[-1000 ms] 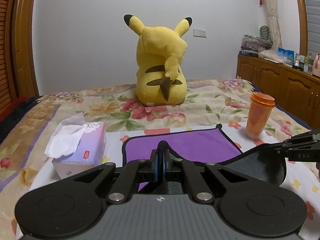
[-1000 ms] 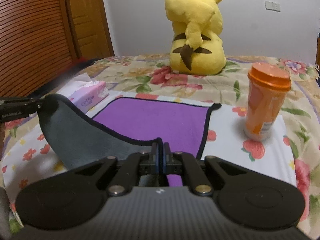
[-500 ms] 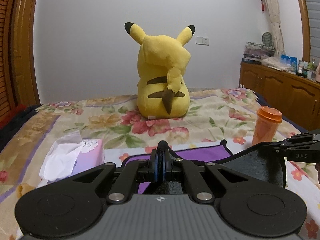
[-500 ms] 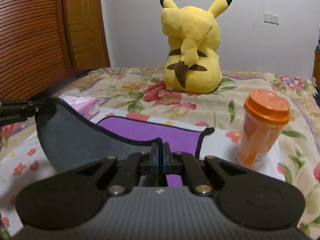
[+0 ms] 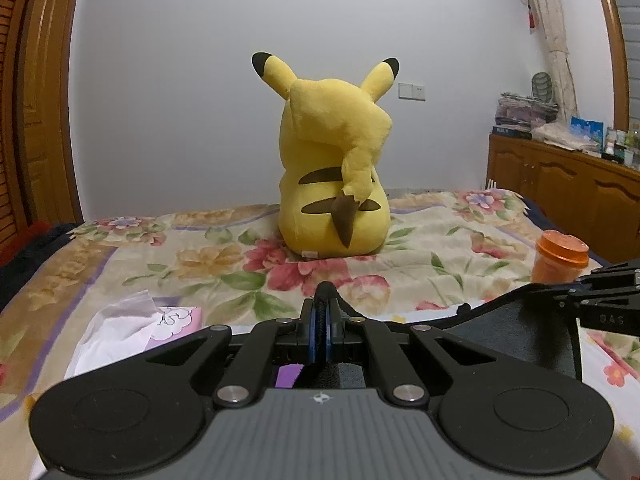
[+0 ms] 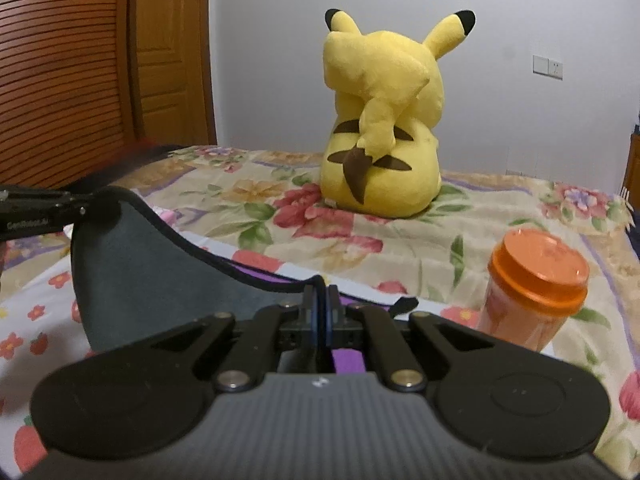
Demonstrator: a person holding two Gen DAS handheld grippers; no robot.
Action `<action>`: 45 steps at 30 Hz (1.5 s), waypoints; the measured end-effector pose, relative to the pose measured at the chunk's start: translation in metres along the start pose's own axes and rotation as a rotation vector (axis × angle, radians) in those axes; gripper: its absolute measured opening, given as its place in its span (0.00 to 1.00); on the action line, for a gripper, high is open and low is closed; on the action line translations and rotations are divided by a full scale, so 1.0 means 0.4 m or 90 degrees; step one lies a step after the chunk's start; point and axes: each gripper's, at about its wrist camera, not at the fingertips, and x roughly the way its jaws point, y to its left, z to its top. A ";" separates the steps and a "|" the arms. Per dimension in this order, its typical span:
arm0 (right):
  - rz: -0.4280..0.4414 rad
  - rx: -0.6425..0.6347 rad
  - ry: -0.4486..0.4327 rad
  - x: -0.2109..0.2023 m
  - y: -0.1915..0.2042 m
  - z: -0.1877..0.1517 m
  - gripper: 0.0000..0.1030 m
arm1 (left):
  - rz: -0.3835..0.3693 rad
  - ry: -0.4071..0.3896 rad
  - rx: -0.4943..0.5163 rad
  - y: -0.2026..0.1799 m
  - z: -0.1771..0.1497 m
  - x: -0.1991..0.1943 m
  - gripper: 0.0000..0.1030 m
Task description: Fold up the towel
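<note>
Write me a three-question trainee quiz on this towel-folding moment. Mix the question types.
1. True or false: both the left claw and the right claw are shut on the towel.
2. Which colour faces the cameras on the towel's lifted part? A) grey B) purple C) orange
3. Fill in: the cup with the orange lid stands on the towel's ____ side.

Key
1. True: each claw pinches a black-trimmed edge.
2. A: the grey underside shows; purple shows only below.
3. Right, standing apart from the towel on the bedspread.
</note>
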 end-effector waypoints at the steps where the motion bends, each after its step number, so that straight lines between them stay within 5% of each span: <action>1: -0.003 -0.001 -0.003 0.001 -0.002 0.005 0.04 | 0.000 0.000 0.000 0.001 0.003 0.004 0.08; 19: -0.067 -0.007 -0.023 0.109 -0.047 0.052 0.04 | 0.040 -0.010 0.020 0.039 0.052 0.130 0.07; 41: -0.091 -0.017 0.043 0.270 -0.064 -0.053 0.05 | 0.054 0.080 0.025 0.064 -0.066 0.307 0.09; 45: -0.098 -0.001 0.052 0.269 -0.070 -0.062 0.13 | 0.057 0.087 0.024 0.061 -0.074 0.301 0.15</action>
